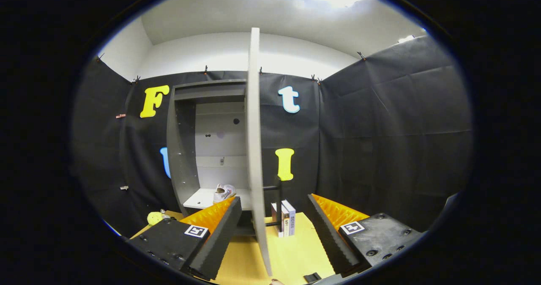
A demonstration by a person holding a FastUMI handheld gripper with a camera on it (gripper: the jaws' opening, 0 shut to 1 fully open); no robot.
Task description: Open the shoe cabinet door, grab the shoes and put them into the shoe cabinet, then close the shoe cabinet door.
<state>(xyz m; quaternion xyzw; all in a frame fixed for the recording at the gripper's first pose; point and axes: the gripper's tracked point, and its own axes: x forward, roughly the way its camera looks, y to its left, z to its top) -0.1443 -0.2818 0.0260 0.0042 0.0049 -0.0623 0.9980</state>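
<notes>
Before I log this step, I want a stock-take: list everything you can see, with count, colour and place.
Shoe cabinet: one, grey, against the booth wall, beyond the fingers, open.
Cabinet door: one, grey, swung out edge-on toward the camera, its lower edge between the fingers.
Door handle: one, dark bar, on the door's right face.
Shoe: one, white, on the cabinet's bottom shelf.
Books: a few, upright, just right of the door on the table.
Table: one, yellowish wood, under the fingers.
Yellow object: one, on the table left of the cabinet; too small to identify.
Hand-held gripper: one, fingers spread wide either side of the door, touching nothing.
</notes>
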